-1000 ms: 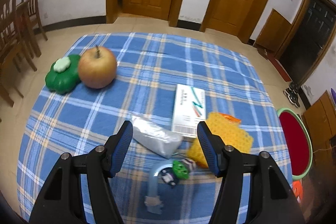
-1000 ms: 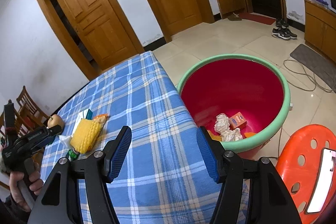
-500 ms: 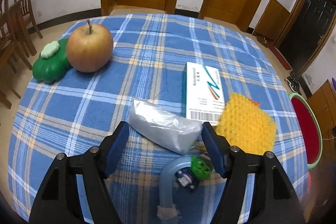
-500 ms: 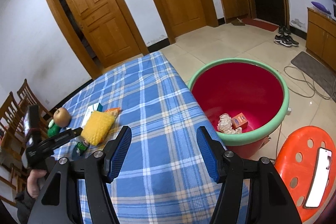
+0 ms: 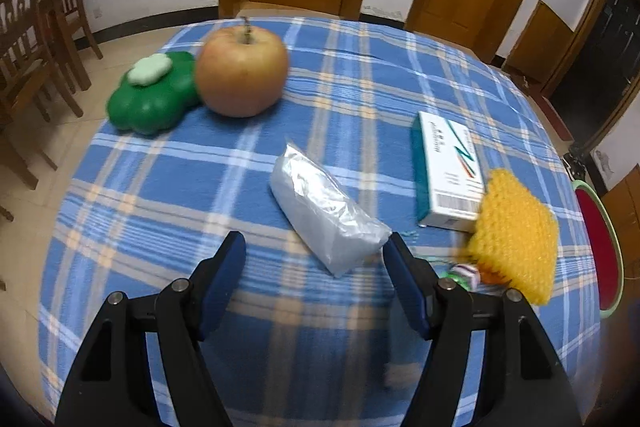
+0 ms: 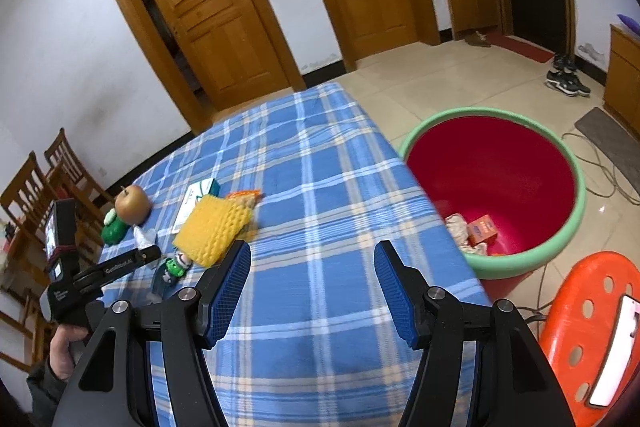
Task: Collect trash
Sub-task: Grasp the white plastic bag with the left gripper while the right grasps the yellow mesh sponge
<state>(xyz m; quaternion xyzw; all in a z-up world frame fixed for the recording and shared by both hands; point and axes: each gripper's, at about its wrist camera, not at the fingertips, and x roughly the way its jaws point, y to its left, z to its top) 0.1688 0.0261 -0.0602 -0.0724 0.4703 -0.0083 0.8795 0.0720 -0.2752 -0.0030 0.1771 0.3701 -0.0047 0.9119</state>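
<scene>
A table covered in a blue plaid cloth (image 5: 320, 75) fills the left wrist view. The left gripper (image 5: 316, 259) hangs over its near part with both blue-padded fingers spread wide and nothing between the pads. Just beyond the fingertips lies a crumpled clear plastic bag (image 5: 324, 211), running diagonally, its near end close to the right finger but not touching it. To the right of the bag sits a white and teal box (image 5: 448, 171), and a yellow knitted pad (image 5: 516, 235) overlaps the box's near right corner. A small green and white toy (image 5: 460, 273) peeks out behind the right finger. At the far left of the table, a reddish apple (image 5: 242, 71) stands touching a green clover-shaped container (image 5: 154, 95).

In the right wrist view, the right gripper (image 6: 312, 279) is held over the near edge of the table, its fingers wide apart and empty. To the right, on the floor beside the table, stands a large red tub with a green rim (image 6: 572, 227); crumpled paper (image 6: 458, 227) and a small orange box (image 6: 482, 230) lie at its bottom. An orange plastic stool (image 6: 588, 315) is at the near right. At the left edge, a person's hand (image 6: 64, 343) holds the left gripper's handle.
</scene>
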